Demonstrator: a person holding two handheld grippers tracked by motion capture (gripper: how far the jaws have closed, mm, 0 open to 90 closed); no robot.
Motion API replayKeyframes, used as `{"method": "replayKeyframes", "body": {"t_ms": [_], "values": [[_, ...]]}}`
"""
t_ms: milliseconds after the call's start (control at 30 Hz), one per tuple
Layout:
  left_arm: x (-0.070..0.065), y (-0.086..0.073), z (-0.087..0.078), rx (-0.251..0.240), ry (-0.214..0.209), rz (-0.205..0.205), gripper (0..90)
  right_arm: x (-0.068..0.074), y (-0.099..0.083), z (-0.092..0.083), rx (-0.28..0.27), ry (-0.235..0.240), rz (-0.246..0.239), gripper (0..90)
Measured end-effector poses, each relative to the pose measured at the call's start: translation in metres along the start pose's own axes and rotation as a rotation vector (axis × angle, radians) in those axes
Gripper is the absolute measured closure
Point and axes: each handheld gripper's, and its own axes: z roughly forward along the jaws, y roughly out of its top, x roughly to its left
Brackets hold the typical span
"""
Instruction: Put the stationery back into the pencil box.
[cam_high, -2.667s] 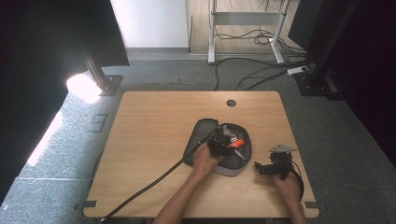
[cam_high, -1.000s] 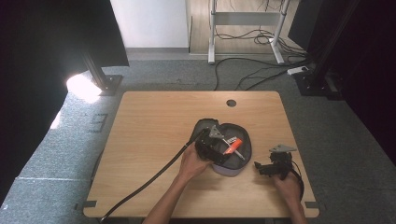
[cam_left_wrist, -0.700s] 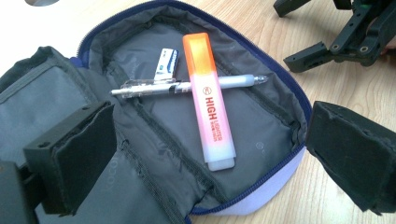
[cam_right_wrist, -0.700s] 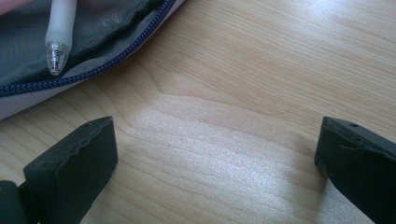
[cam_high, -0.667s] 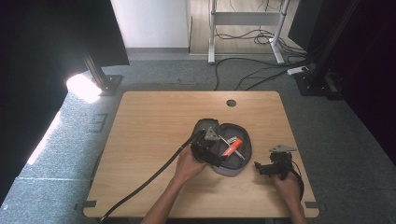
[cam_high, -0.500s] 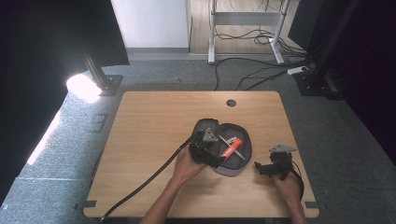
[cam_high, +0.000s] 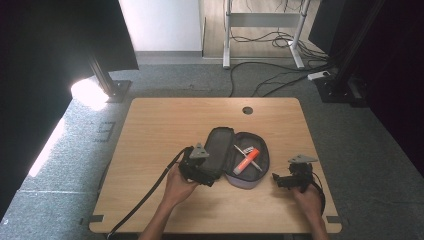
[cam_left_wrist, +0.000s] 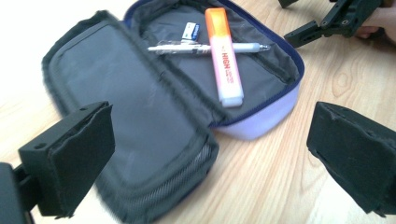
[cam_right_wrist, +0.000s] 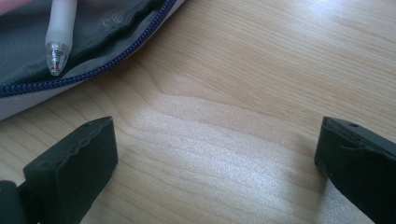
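Case: pencil case (cam_high: 239, 159) lies unzipped, highlighter (cam_high: 246, 160) crossing pen (cam_high: 245, 151).
Left: my left gripper (cam_high: 196, 170), jaws wide, at case's 8 o'clock.
Right: my right gripper (cam_high: 280, 179), jaws wide, at 4 o'clock.

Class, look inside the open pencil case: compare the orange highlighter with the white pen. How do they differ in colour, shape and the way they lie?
The orange highlighter is thick, flat-sided and bright orange with a pale cap end; the white pen is thin, round and whitish.
The highlighter runs along the open dark fabric pencil case; the pen lies across it.
The highlighter lies on top, crossing over the pen.
Both rest in the case's open compartment, untouched by either gripper.
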Motion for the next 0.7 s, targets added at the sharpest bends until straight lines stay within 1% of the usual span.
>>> {"method": "replayKeyframes", "body": {"t_ms": [33, 100, 133, 267, 300, 433, 467, 533, 567, 667, 700], "values": [[0.001, -0.004, -0.003, -0.007, 0.007, -0.007, 0.9, 0.0, 0.0, 0.0, 0.0, 0.0, 0.0, 0.0], [0.004, -0.011, -0.007, -0.002, 0.009, -0.01, 0.9, 0.0, 0.0, 0.0, 0.0, 0.0, -0.002, 0.0], [0.004, -0.014, -0.009, 0.0, 0.017, -0.013, 0.9, 0.0, 0.0, 0.0, 0.0, 0.0, -0.002, 0.0], [0.007, -0.027, -0.014, 0.018, 0.048, -0.006, 0.4, 0.0, 0.0, 0.0, 0.0, 0.0, -0.002, 0.0], [0.007, -0.027, -0.014, 0.018, 0.048, -0.006, 0.3, 0.0, 0.0, 0.0, 0.0, 0.0, -0.002, 0.0], [0.008, -0.035, -0.019, 0.007, 0.05, -0.016, 0.3, 0.0, 0.0, 0.0, 0.0, 0.0, -0.002, 0.0], [0.008, -0.04, -0.022, 0.003, 0.049, -0.021, 0.3, 0.0, 0.0, 0.0, 0.0, 0.0, -0.002, 0.0], [0.008, -0.045, -0.023, 0.01, 0.057, -0.019, 0.3, 0.0, 0.0, 0.0, 0.0, 0.0, -0.002, 0.0], [0.008, -0.045, -0.023, 0.01, 0.057, -0.019, 0.3, 0.0, 0.0, 0.0, 0.0, 0.0, -0.002, 0.0], [0.011, -0.056, -0.024, 0.027, 0.073, -0.022, 0.0, 0.0, 0.001, 0.001, 0.0, -0.001, -0.001, 0.0], [0.011, -0.056, -0.024, 0.027, 0.073, -0.022, 0.0, 0.0, 0.001, 0.001, 0.0, -0.001, -0.001, 0.0]]}}
